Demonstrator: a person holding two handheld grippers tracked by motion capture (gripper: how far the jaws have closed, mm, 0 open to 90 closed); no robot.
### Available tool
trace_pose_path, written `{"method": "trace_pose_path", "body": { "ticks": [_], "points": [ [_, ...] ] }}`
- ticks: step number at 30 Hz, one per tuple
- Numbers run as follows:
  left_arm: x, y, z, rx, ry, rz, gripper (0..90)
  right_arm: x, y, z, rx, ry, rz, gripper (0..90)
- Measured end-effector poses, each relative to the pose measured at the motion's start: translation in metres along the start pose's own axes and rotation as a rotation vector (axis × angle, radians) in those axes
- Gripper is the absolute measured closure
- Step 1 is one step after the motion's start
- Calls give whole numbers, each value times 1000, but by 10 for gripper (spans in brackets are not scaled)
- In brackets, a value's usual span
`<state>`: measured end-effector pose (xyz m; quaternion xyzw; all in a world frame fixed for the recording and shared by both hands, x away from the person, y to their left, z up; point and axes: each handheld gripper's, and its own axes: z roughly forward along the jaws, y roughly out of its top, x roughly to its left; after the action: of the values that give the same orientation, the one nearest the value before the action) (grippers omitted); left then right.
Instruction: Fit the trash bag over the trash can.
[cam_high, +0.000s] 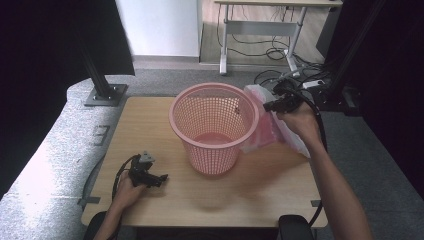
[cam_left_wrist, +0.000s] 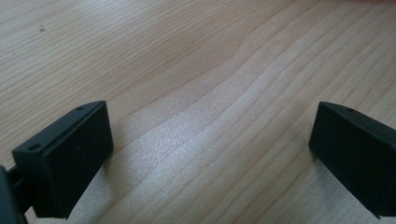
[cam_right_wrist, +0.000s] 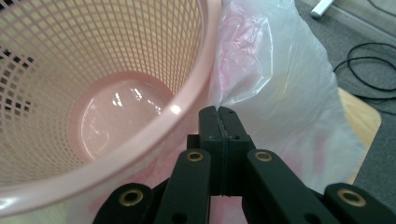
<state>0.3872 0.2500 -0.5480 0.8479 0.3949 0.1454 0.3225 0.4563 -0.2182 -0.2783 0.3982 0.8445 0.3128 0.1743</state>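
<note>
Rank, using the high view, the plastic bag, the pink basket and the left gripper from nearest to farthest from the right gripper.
1. Plastic bag: pinched in the right gripper, at the table's right.
2. Pink basket: just left of it, mid-table.
3. Left gripper: near front-left edge.

We see a pink mesh basket (cam_high: 214, 127) upright mid-table (cam_high: 280, 192). At its three o'clock our right gripper (cam_high: 270, 106) pinches a translucent plastic bag (cam_high: 265, 125) against the rim. At seven o'clock our left gripper (cam_high: 162, 178) rests on the wood.
</note>
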Motion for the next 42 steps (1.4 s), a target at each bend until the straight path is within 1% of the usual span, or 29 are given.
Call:
{"method": "trace_pose_path", "body": {
  "ticks": [4, 6, 10, 11, 13, 15, 16, 17, 18, 19, 20, 22, 23, 24, 25, 27, 28, 30, 31, 33, 34, 35, 36, 37, 38, 39, 41, 42],
  "points": [
    [0, 0, 0, 0, 0, 0, 0, 4, 11, -7, -17, 7, -8, 896],
    [0, 0, 0, -1, 0, -1, 0, 5, 12, -9, -18, 5, -10, 896],
    [0, 0, 0, -2, 0, -2, 0, 12, 22, -13, -25, 20, -23, 896],
    [0, 0, 0, 1, 0, 1, 0, 16, 27, -14, -34, 36, -26, 896],
    [0, 0, 0, 1, 0, 1, 0, 19, 32, -14, -37, 49, -34, 896],
    [0, 0, 0, 0, -1, 2, 0, 22, 35, -14, -32, 50, -39, 896],
    [0, 0, 0, -2, -1, -1, 0, 28, 40, -11, -26, 62, -50, 896],
    [0, 0, 0, -2, -1, -1, 0, 28, 40, -11, -26, 62, -50, 896],
    [0, 0, 0, 1, -2, 2, 0, 33, 45, -8, -24, 81, -57, 896],
    [0, 0, 0, 1, -2, 2, 0, 33, 45, -8, -24, 81, -57, 896],
    [0, 0, 0, -1, -3, 0, 0, 41, 51, -2, -13, 97, -68, 896],
    [0, 0, 0, 5, -3, 7, 0, 43, 52, 0, -11, 101, -71, 896],
    [0, 0, 0, 2, -3, 5, 0, 49, 57, 6, -7, 120, -77, 895],
    [0, 0, 0, 2, -3, 5, 0, 49, 57, 6, -7, 120, -77, 895],
    [0, 0, 0, 1, -4, 6, 0, 56, 62, 14, -3, 138, -87, 896],
    [0, 0, 0, 2, -4, 6, 0, 58, 63, 17, -1, 145, -87, 896],
    [0, 0, 0, 3, -5, 9, 0, 65, 67, 24, 4, 158, -99, 895],
    [0, 0, 0, 3, -5, 10, 0, 72, 71, 33, 13, 173, -108, 895],
    [0, 0, 0, 3, -5, 10, 0, 72, 71, 33, 13, 173, -108, 895],
    [0, 0, 0, 3, -6, 11, 0, 79, 73, 42, 23, 189, -113, 895],
    [0, 0, 0, 2, -7, 10, 0, 86, 76, 51, 36, 201, -119, 895],
    [0, 0, 0, 2, -7, 10, 0, 86, 76, 51, 36, 201, -119, 895],
    [0, 0, 0, 3, -7, 12, 0, 93, 77, 60, 56, 212, -124, 894],
    [0, 0, 0, 3, -7, 12, 0, 96, 78, 64, 61, 218, -128, 894],
    [0, 0, 0, 3, -7, 12, 0, 96, 78, 64, 61, 218, -128, 894],
    [0, 0, 0, 3, -7, 12, 0, 103, 79, 74, 72, 230, -132, 893],
    [0, 0, 0, 3, -9, 14, 0, 109, 80, 83, 81, 243, -133, 894],
    [0, 0, 0, 3, -9, 14, 0, 109, 80, 83, 81, 243, -133, 894]
  ]
}}
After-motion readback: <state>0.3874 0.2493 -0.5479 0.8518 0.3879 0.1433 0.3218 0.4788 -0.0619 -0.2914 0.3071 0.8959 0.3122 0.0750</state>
